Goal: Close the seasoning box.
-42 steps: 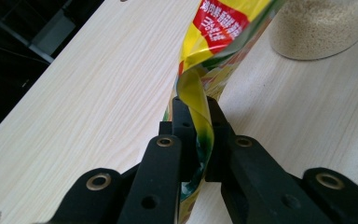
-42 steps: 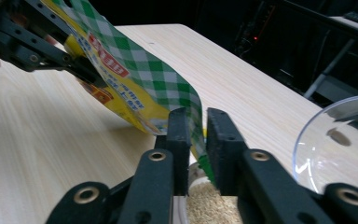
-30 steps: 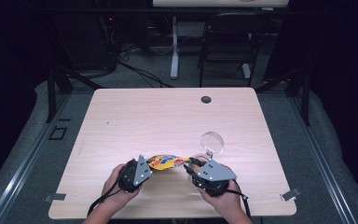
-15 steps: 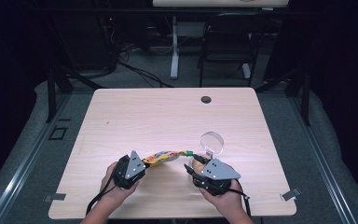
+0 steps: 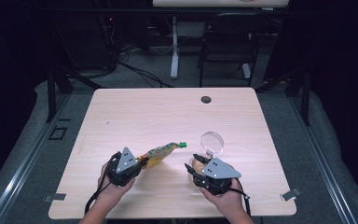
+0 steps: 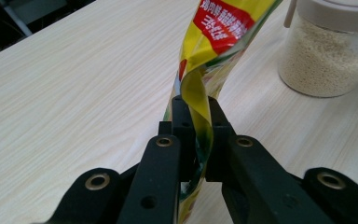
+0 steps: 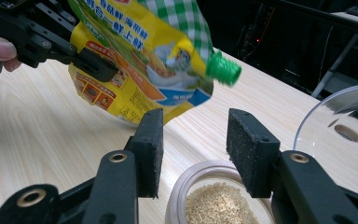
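A yellow spouted pouch [image 5: 161, 153] with a green cap [image 5: 182, 144] hangs off the table, held by its bottom edge. My left gripper [image 5: 142, 162] is shut on that edge, and the foil is pinched between its jaws [image 6: 195, 112]. The pouch [image 7: 135, 51] tilts with its cap [image 7: 223, 70] toward an open jar of pale granules [image 7: 214, 200]. My right gripper [image 7: 193, 135] is open, its jaws standing just above the jar's near rim with nothing between them. In the high view the right gripper [image 5: 195, 161] partly covers the jar [image 5: 197, 164].
The jar's clear round lid [image 5: 212, 142] stands flipped open on the far side of the jar. A dark grommet hole [image 5: 206, 99] sits near the wooden table's [image 5: 158, 116] far edge. Both hands are close to the table's front edge.
The pouch lay stretched between the two grippers; now its cap end has swung up and away from the right gripper, carried by the left gripper. The right gripper has barely moved.
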Tool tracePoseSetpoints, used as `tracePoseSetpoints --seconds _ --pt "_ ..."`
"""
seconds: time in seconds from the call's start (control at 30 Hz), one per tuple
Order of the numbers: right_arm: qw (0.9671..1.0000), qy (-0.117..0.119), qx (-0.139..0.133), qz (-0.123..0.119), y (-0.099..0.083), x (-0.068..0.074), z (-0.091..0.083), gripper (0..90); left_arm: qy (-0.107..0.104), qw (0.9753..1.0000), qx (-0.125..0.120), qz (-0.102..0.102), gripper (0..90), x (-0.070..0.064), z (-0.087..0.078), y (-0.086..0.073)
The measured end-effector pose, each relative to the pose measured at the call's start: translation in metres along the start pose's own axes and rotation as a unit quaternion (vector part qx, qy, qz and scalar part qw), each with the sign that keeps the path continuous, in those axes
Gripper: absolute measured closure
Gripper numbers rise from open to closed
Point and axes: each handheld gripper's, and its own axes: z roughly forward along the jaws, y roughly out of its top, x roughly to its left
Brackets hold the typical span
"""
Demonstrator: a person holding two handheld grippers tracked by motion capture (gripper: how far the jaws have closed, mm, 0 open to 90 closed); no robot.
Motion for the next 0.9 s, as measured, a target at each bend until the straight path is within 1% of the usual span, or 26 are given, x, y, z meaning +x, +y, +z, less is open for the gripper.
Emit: tracePoseSetpoints --seconds 0.1,0.23,0.4,0.6,0.7,0.8,0.9 --pt "1.0 0.001 0.0 0.005 0.0 -0.001 0.001 57.0 0.0 0.9999 -0.002 -0.013 86.9 0.004 -0.001 -0.002" --pt "1.0 0.001 0.003 0.004 -0.001 -0.001 0.002 57.1 -0.002 0.9995 -0.003 -0.031 86.9 0.008 -0.001 -0.006" --pt "1.0 0.002 0.002 0.007 -0.001 -0.001 0.004 57.2 -0.01 0.9986 -0.004 -0.052 86.8 0.015 -0.002 -0.011" --pt "0.9999 0.007 0.002 0.008 0.0 -0.001 0.006 57.2 -0.019 0.9964 -0.005 -0.082 86.6 0.023 -0.003 -0.018" --pt "0.9999 0.008 0.0 0.01 0.0 0.0 0.007 57.3 -0.023 0.9955 -0.008 -0.092 86.2 0.026 -0.003 -0.022" --pt "0.9999 0.008 0.004 0.007 0.0 -0.001 0.007 57.3 -0.028 0.9941 -0.009 -0.104 85.7 0.029 -0.003 -0.027" --pt "0.9999 0.01 0.002 0.011 0.001 -0.001 0.009 57.3 -0.03 0.9931 -0.004 -0.113 85.3 0.031 -0.002 -0.033"
